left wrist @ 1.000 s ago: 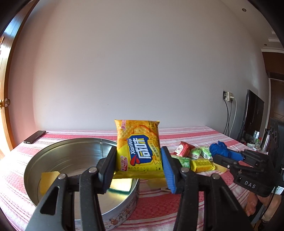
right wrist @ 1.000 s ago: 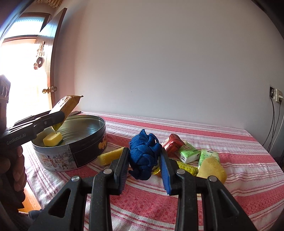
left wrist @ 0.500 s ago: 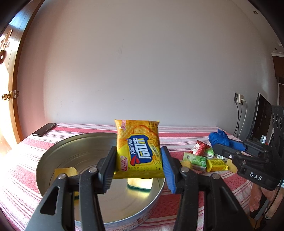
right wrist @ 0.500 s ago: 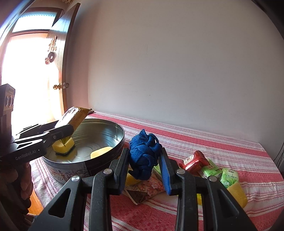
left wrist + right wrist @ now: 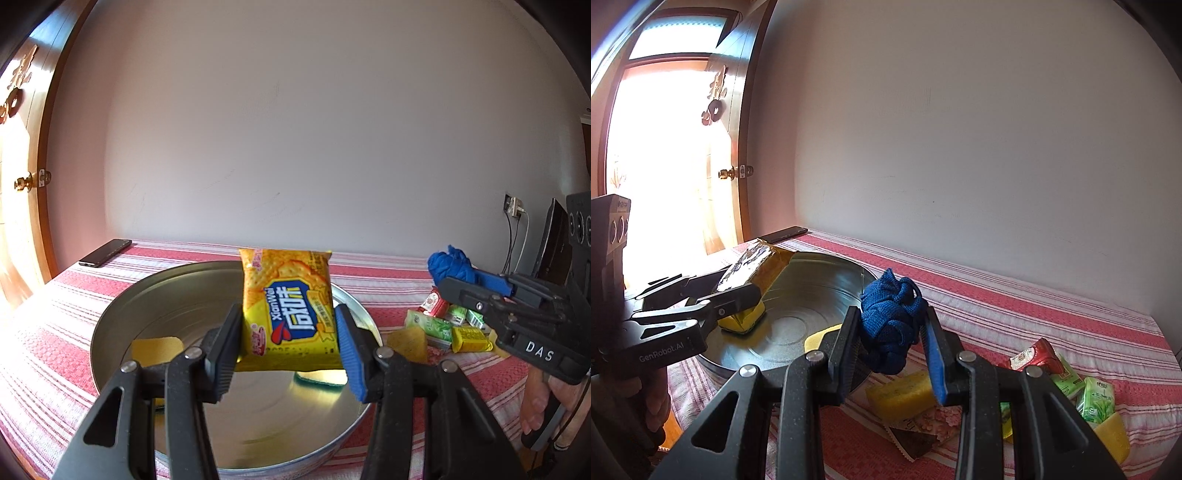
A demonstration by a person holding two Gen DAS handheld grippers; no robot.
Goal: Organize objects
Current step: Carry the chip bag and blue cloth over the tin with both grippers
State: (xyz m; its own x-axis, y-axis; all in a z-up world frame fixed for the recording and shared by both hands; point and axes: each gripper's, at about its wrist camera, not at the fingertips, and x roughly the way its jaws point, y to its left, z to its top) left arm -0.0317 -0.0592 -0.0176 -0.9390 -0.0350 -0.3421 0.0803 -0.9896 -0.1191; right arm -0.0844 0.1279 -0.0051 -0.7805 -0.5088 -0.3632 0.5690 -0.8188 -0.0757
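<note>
My left gripper (image 5: 288, 345) is shut on a yellow cracker packet (image 5: 290, 310) and holds it upright over the round metal tin (image 5: 122, 317). The tin holds yellow sponges (image 5: 157, 350). My right gripper (image 5: 892, 343) is shut on a bunched blue knitted cloth (image 5: 890, 321), held above the tin's right rim (image 5: 866, 275). In the right wrist view the left gripper with the packet (image 5: 753, 271) hangs over the tin's left part. In the left wrist view the right gripper with the cloth (image 5: 448, 264) is at the right.
On the red striped tablecloth (image 5: 1034, 306) right of the tin lie a yellow sponge (image 5: 901, 393), a flat patterned packet (image 5: 923, 430), red (image 5: 1032, 356) and green (image 5: 1099, 400) snack packets. A black phone (image 5: 105, 253) lies at the far left corner. An open door (image 5: 738, 147) stands left.
Both grippers have moved left and toward the tin. The packet now hangs over the tin's middle, and the blue cloth has come up to the tin's right rim.
</note>
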